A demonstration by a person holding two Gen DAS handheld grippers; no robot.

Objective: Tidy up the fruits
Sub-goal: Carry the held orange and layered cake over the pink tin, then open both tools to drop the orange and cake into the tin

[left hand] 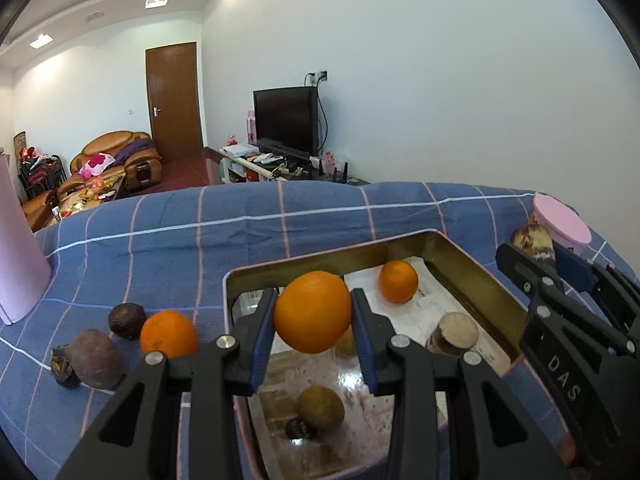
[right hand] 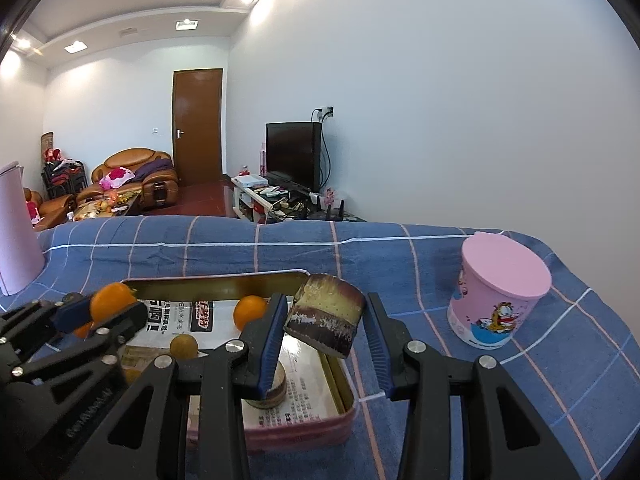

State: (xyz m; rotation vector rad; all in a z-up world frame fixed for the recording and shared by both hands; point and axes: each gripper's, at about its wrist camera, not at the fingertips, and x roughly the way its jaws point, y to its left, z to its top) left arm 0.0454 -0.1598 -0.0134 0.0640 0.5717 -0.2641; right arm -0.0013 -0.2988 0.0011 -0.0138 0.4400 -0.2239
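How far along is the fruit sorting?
Roughly midway. Done: a small orange, a greenish round fruit and a cut brown cylinder lie in the gold metal tin. In hand: left gripper holds a large orange; right gripper holds a brown-and-yellow chunk. Left: another orange and dark fruits on the blue checked cloth.

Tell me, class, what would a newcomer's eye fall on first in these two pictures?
First, the bright orange clamped in the left gripper, held above the open metal tin on the blue checked cloth. Next, the brown and yellow cut chunk held tilted in the right gripper over the tin's right edge. The pink cartoon cup stands on the cloth to the right.
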